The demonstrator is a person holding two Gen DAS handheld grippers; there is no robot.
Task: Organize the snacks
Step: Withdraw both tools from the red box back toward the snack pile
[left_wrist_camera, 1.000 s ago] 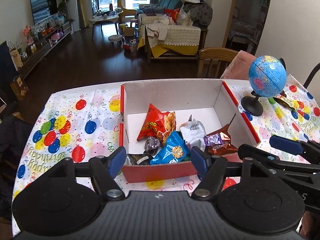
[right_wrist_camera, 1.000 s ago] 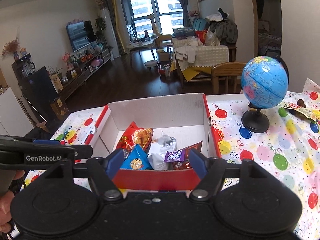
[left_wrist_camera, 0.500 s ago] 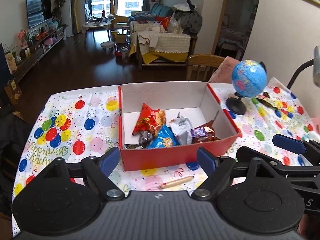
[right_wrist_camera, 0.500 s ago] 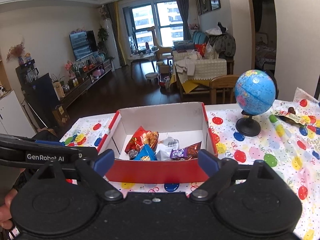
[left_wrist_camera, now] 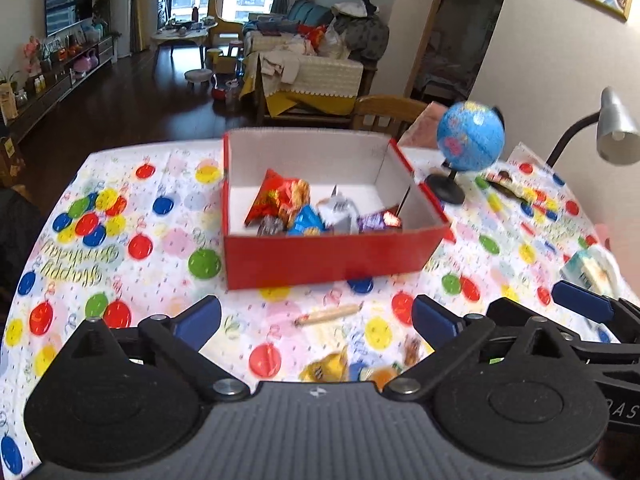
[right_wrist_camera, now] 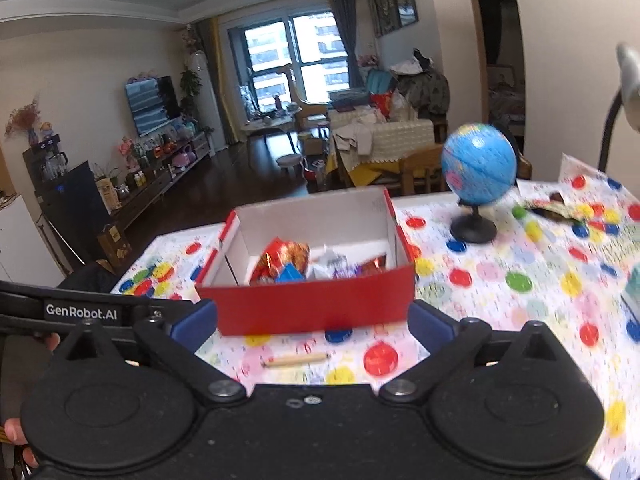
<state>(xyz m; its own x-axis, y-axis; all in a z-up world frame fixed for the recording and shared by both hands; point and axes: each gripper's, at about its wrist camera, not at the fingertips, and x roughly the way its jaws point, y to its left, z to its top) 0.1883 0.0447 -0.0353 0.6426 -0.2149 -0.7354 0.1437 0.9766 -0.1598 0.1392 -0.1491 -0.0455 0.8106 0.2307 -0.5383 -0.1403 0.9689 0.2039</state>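
A red cardboard box [left_wrist_camera: 332, 258] with white inner walls stands mid-table and holds several snack packets, among them a red chip bag [left_wrist_camera: 278, 200] and a blue packet [left_wrist_camera: 306, 220]. It also shows in the right wrist view [right_wrist_camera: 316, 304]. A thin wrapped snack stick [left_wrist_camera: 328, 314] lies on the cloth in front of the box, also in the right wrist view [right_wrist_camera: 296, 360]. A yellow packet [left_wrist_camera: 326, 366] and small wrapped sweets [left_wrist_camera: 410, 350] lie nearer me. My left gripper [left_wrist_camera: 316, 320] is open and empty. My right gripper [right_wrist_camera: 312, 320] is open and empty.
A blue globe [left_wrist_camera: 470, 142] on a black stand sits right of the box. A grey desk lamp [left_wrist_camera: 612, 130] is at the far right. A snack wrapper [right_wrist_camera: 552, 206] lies behind the globe. A pale packet [left_wrist_camera: 592, 268] lies at the right edge. A balloon-print cloth [left_wrist_camera: 120, 240] covers the table.
Both grippers have pulled back from the box and risen. The box now looks smaller, and the stick and packets on the near cloth have come into view.
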